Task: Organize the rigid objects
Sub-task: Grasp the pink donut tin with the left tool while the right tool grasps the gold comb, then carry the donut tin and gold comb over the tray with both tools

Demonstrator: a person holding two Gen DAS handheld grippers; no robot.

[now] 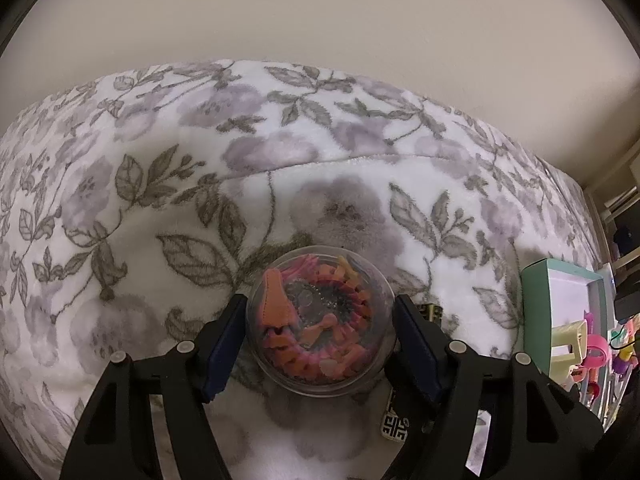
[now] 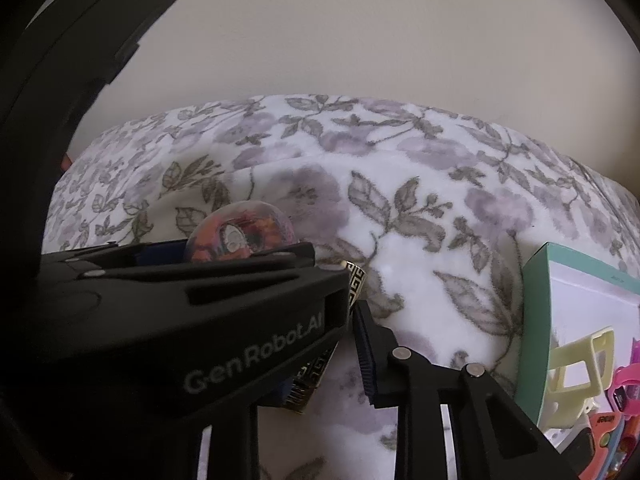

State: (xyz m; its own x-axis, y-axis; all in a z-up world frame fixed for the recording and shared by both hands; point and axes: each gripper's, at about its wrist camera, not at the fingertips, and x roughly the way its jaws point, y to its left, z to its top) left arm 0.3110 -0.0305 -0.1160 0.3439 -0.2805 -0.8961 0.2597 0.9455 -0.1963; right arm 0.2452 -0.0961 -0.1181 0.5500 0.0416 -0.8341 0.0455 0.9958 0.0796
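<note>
My left gripper (image 1: 320, 340) is shut on a clear round container (image 1: 320, 322) holding an orange and pink jointed toy, and holds it above the floral blanket (image 1: 200, 184). The container also shows in the right wrist view (image 2: 240, 236), behind the left gripper's black body. A black and gold patterned box (image 2: 356, 284) lies between the fingers of my right gripper (image 2: 320, 344). The left gripper hides the right gripper's left finger, so contact with the box is unclear. The box also peeks out in the left wrist view (image 1: 394, 428).
A teal box (image 2: 536, 320) with a white inside stands at the right, holding a pale yellow clip (image 2: 576, 368), pink items (image 2: 628, 380) and other small colourful things. It also shows in the left wrist view (image 1: 536, 316). A plain wall rises behind the bed.
</note>
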